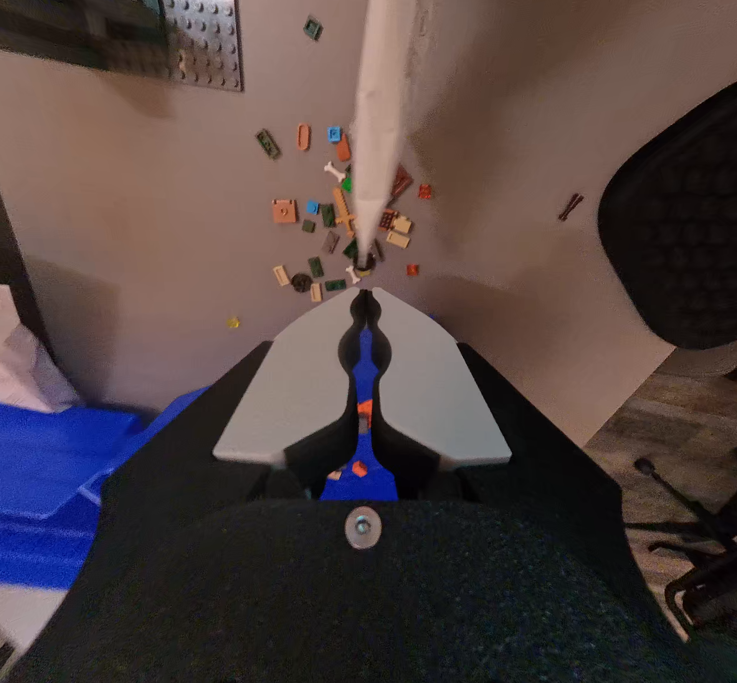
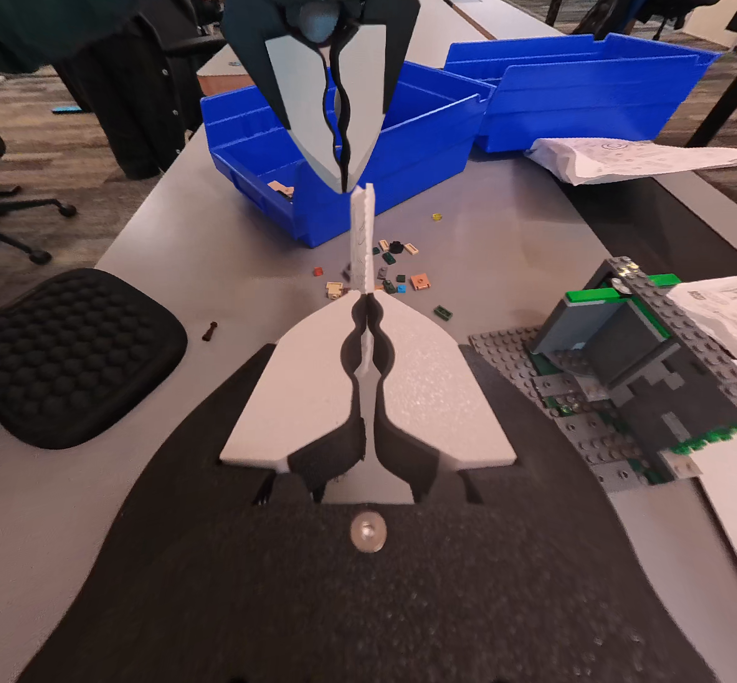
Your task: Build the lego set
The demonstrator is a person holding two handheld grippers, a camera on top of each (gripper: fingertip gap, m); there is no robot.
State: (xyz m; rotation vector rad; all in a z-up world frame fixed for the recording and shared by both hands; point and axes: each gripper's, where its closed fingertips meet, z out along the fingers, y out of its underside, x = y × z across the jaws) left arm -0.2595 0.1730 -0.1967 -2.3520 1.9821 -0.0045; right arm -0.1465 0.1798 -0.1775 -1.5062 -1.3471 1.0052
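My right gripper (image 2: pixel 366 295) is shut on the lower end of a white paper bag (image 2: pixel 362 241), which is held upright and seen edge-on above the table. My left gripper (image 1: pixel 363 293) is shut and points down at the table. In the right wrist view it (image 2: pixel 343 189) hangs with its tips right beside the bag's top edge. In the left wrist view the bag (image 1: pixel 375 105) runs away from the left tips. Several small loose lego pieces (image 2: pixel 391 269) lie scattered on the grey table under the bag and also show in the left wrist view (image 1: pixel 339 217). The grey and green lego build (image 2: pixel 622 364) stands at the right.
Two blue bins (image 2: pixel 399 125) (image 2: pixel 598 85) stand at the back, the nearer one holding a few pieces. A black padded case (image 2: pixel 79 356) lies at the left near the table edge. Printed papers (image 2: pixel 638 157) (image 2: pixel 710 305) lie at the right. A small brown piece (image 2: pixel 210 330) lies apart. My right fingertips sit around 12 centimeters from my left ones.
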